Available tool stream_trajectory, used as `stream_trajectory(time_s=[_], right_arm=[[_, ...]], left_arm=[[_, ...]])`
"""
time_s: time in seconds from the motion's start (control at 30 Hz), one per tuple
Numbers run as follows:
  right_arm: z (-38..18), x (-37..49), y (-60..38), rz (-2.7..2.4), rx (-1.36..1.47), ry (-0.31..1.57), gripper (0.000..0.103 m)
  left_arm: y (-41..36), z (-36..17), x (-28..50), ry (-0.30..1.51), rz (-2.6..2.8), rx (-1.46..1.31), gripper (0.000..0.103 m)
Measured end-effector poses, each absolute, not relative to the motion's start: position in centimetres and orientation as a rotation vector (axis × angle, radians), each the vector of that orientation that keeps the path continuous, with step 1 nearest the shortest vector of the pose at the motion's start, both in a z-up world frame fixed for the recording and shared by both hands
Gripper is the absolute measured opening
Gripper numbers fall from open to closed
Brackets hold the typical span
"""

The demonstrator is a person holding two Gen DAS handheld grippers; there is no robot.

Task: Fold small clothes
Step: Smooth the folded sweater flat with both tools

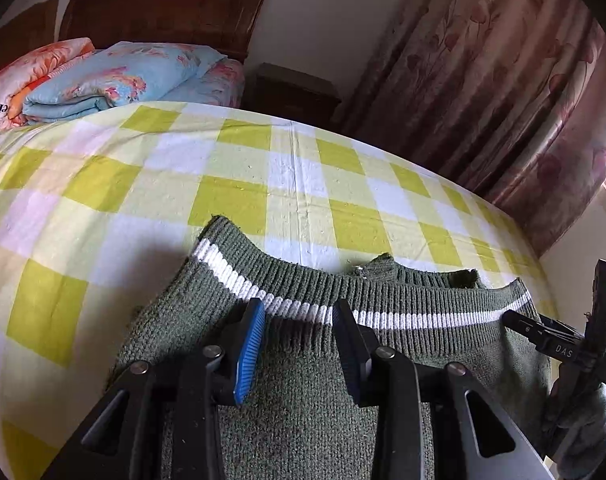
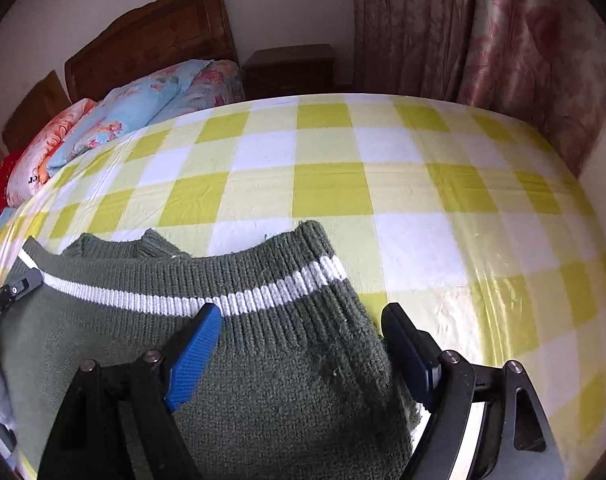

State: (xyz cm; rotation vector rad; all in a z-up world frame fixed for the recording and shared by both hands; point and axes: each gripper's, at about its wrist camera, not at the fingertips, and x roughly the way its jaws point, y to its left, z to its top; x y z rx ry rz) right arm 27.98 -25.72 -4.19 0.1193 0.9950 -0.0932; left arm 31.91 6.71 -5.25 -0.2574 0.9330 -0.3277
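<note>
A small dark green knitted sweater (image 1: 303, 380) with a white stripe (image 1: 423, 318) along its ribbed hem lies on the checked bed near the front edge; it also shows in the right wrist view (image 2: 263, 380). My left gripper (image 1: 299, 320) is open, its blue-padded fingers (image 1: 249, 352) just above the knit below the stripe, left of the middle. My right gripper (image 2: 299, 320) is open and straddles the sweater's right edge, with one finger (image 2: 195, 360) over the knit and the other beside it. The right gripper also shows in the left wrist view (image 1: 543, 334) at the sweater's right end.
The bed has a yellow-green and white checked sheet (image 2: 363, 184). Folded floral quilts and pillows (image 1: 103, 80) lie at the wooden headboard (image 1: 163, 4). A dark nightstand (image 2: 291, 68) and pink floral curtains (image 2: 483, 40) stand beyond the bed's far side.
</note>
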Motion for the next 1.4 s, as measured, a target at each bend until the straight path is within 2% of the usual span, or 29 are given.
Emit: stream_trajectory(time_s=[0.33, 0.53, 0.63, 0.73, 0.8, 0.87, 1.07, 1.1, 1.17, 1.4], right_arm=[[-2.9, 26.6, -25.4, -0.159, 0.116, 0.901, 0.103], [1.6, 22.7, -17.5, 0.037, -0.054, 0.769, 0.103], [0.1, 21.7, -11.8, 0.159, -0.192, 0.801, 0.103], [-3.8, 21.6, -9.1, 0.179, -0.295, 0.872, 0.103], [-4.5, 21.4, -10.9, 0.198, -0.183, 0.84, 0.103], [-4.4, 21.4, -13.0, 0.185, -0.089, 0.865, 0.103], [-3.8, 19.2, -20.1, -0.003, -0.021, 0.865, 0.103], [-3.8, 18.7, -21.0, 0.024, 0.003, 0.837, 0.103], [-4.0, 18.4, -21.0, 0.027, -0.028, 0.823, 0.103], [-3.5, 18.5, -20.7, -0.011, -0.024, 0.828, 0.103]], left_arm=[[7.9, -5.0, 31.9, 0.925, -0.33, -0.341, 0.036], [5.3, 0.2, 26.3, 0.798, -0.31, -0.233, 0.036], [2.9, -0.6, 24.6, 0.823, -0.276, -0.11, 0.036], [2.1, -4.2, 24.5, 0.903, -0.247, -0.055, 0.036], [3.3, -5.0, 23.4, 0.806, -0.292, -0.09, 0.036], [4.4, -5.2, 23.3, 0.805, -0.33, -0.147, 0.036], [8.0, -5.1, 22.9, 0.833, -0.259, -0.259, 0.03], [8.5, -5.4, 22.9, 0.83, -0.267, -0.277, 0.027], [9.2, -5.7, 22.9, 0.824, -0.265, -0.285, 0.014], [9.8, -5.5, 22.8, 0.831, -0.264, -0.335, 0.012]])
